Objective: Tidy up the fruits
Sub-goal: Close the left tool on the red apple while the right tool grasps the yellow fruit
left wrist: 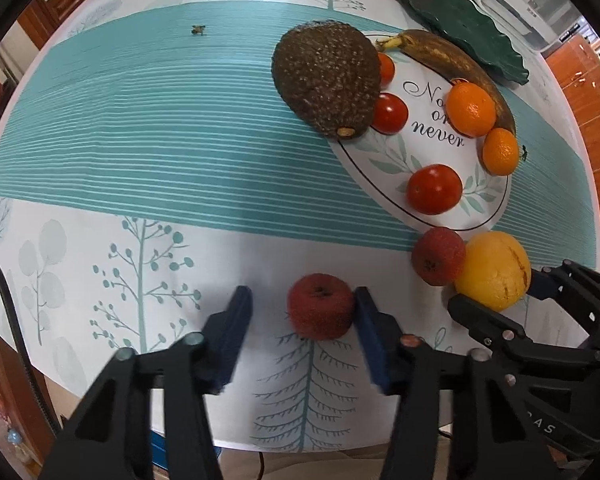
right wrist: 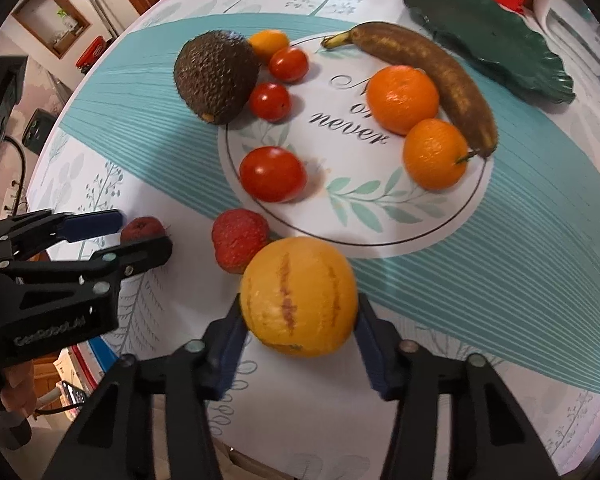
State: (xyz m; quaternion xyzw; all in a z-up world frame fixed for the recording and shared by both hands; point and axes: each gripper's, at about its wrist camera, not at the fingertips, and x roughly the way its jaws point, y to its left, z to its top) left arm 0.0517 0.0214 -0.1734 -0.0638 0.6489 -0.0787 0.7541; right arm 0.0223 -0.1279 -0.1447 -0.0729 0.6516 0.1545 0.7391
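A bumpy red fruit (left wrist: 320, 306) lies on the tablecloth between the blue pads of my left gripper (left wrist: 302, 320). The right pad touches it; the left pad stands a little off, so the jaws are open around it. In the right wrist view the same fruit (right wrist: 142, 228) shows between the left gripper's (right wrist: 132, 236) fingers. My right gripper (right wrist: 300, 320) is shut on a yellow streaked round fruit (right wrist: 298, 296), both pads against its sides. That yellow fruit (left wrist: 494, 270) rests on the cloth beside a second bumpy red fruit (left wrist: 438, 256), also near it in the right wrist view (right wrist: 240, 240).
A white lettered plate (right wrist: 356, 224) holds tomatoes (right wrist: 272, 174), two oranges (right wrist: 402, 98) and a brown banana (right wrist: 432, 76). A dark avocado (right wrist: 216, 76) lies at its left rim beside a small orange fruit (right wrist: 268, 42). A green leaf-shaped dish (right wrist: 488, 36) sits at the back right. The table edge is near.
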